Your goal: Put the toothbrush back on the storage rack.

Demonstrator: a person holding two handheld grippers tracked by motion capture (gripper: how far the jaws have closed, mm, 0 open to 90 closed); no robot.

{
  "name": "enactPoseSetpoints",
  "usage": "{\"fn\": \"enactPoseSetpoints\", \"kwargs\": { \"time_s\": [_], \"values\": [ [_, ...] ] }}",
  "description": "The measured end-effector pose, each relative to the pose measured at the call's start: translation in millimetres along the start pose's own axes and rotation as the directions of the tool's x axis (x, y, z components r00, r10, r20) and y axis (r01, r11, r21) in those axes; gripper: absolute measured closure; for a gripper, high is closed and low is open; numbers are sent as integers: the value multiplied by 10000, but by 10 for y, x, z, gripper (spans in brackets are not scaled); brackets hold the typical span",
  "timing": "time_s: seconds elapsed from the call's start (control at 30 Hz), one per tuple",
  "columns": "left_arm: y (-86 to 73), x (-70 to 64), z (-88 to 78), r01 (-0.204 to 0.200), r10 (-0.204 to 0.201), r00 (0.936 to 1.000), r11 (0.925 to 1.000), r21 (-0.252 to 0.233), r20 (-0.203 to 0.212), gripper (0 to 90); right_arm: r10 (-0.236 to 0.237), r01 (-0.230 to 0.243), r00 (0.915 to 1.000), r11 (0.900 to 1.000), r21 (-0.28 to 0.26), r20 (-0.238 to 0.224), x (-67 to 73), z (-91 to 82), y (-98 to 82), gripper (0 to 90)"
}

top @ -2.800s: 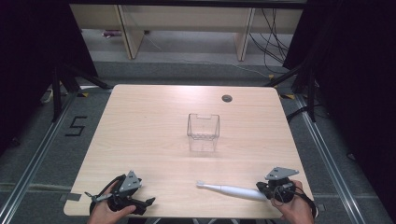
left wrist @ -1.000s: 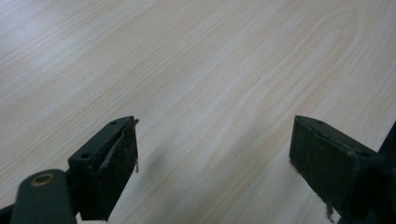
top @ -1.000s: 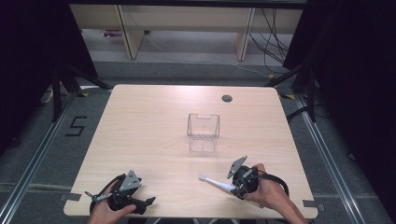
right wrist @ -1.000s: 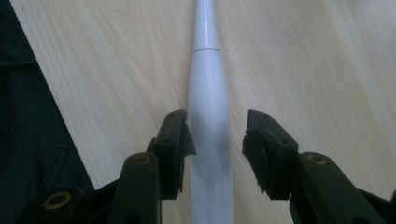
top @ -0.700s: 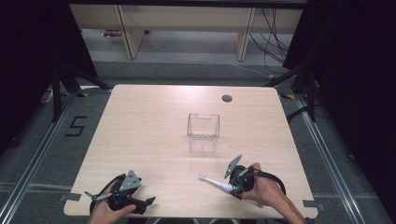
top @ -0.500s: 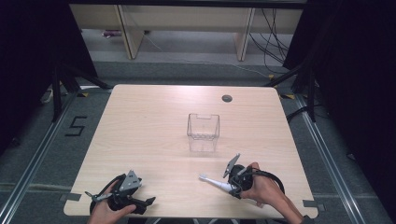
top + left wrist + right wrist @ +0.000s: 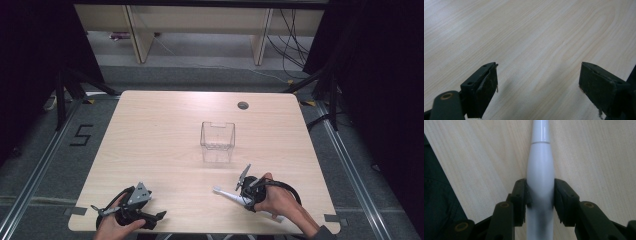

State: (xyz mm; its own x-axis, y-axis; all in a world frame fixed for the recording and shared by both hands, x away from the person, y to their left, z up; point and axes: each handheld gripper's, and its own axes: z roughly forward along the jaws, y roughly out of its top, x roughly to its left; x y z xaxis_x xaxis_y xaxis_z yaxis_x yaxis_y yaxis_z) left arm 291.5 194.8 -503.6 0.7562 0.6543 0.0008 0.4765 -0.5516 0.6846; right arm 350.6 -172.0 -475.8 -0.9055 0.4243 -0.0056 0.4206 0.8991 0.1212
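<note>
A white electric toothbrush (image 7: 226,193) lies on the wooden table (image 7: 150,140) near the front right, its head pointing left. My right gripper (image 7: 246,196) sits over its handle. In the right gripper view the white toothbrush (image 7: 540,165) runs up between the jaws, and both pads (image 7: 521,195) touch its thick body. The right gripper (image 7: 540,195) has just been closing, with the handle between its jaws. My left gripper (image 7: 129,214) rests at the front left, and in its own view the left gripper (image 7: 539,82) stands wide open over bare wood.
A clear plastic container (image 7: 218,141) stands upright in the middle of the table, a little beyond the right gripper. A round cable hole (image 7: 243,105) sits near the far edge. The table's front edge runs just under both hands.
The right hand has come left from the table's front right corner onto the middle of the toothbrush handle, then barely shifted. The left hand has stayed in place.
</note>
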Motion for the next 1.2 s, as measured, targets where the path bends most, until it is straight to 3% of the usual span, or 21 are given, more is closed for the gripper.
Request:
{"fn": "enactPoseSetpoints", "kwargs": {
  "time_s": [0.03,0.07,0.1,0.17,0.23,0.47,0.7,0.77,0.8,0.83,0.9,0.93,1.0,1.07,1.1,1.13,1.2],
  "values": [
    [0,2,-1,-14,14,10000,10000,-3,-36,148,-114,114,9999,9999,81,-26,-12,-5,5,640],
    [0,3,0,16,-16,10000,10000,-8,-95,148,98,-97,9999,9999,132,-46,2,-9,11,643],
    [-1,3,-2,23,-24,9999,10000,-14,-103,148,-185,185,9998,9996,216,19,-21,-6,18,647],
    [-1,2,-4,29,-29,10000,10000,-5,-27,148,-44,43,10000,9992,403,13,-6,-10,36,655],
    [1,2,-1,-19,19,10000,10000,8,6,148,-434,431,9990,9980,453,72,-17,4,56,656],
    [0,4,-5,-24,24,9999,10000,4,-113,148,-386,369,9991,9960,810,198,6,7,97,662],
    [0,6,-4,-7,7,9999,10000,-3,-123,148,-399,382,9989,9971,658,262,15,2,79,665],
    [1,4,-5,-6,6,9999,10000,-5,-123,148,-602,590,9980,9969,527,215,3,3,59,666],
    [1,5,-5,-7,7,9999,10000,-10,-124,148,-232,214,9992,9982,561,313,25,-10,47,666],
    [1,6,-5,-1,1,9999,10000,-14,-132,148,-543,530,9980,9978,400,314,-1,-10,38,666],
    [0,6,-4,16,-16,9999,10000,-19,-133,148,-250,242,9993,9993,273,289,-3,-42,15,666],
    [0,7,-4,12,-13,9999,10000,-13,-128,148,-480,477,9985,9988,118,279,-25,-58,5,666],
    [0,4,-2,42,-42,9999,10000,-37,-110,148,-126,128,9993,9999,-59,364,-7,-120,-10,666],
    [0,4,-1,39,-40,9999,10000,-30,-113,148,-25,41,9990,9993,-363,445,-16,-187,-31,667],
    [0,3,-2,45,-45,9999,10000,-40,-104,148,-276,309,9981,9977,-604,547,-37,-225,-41,667],
    [0,7,-2,18,-18,9999,10000,-14,-142,148,65,-30,9984,9980,-627,566,-29,-275,-55,667],
    [-3,-2,-3,151,-152,9997,9999,-22,-164,148,-3,66,9982,9944,-1052,599,-65,-362,-79,667]
  ]
}}
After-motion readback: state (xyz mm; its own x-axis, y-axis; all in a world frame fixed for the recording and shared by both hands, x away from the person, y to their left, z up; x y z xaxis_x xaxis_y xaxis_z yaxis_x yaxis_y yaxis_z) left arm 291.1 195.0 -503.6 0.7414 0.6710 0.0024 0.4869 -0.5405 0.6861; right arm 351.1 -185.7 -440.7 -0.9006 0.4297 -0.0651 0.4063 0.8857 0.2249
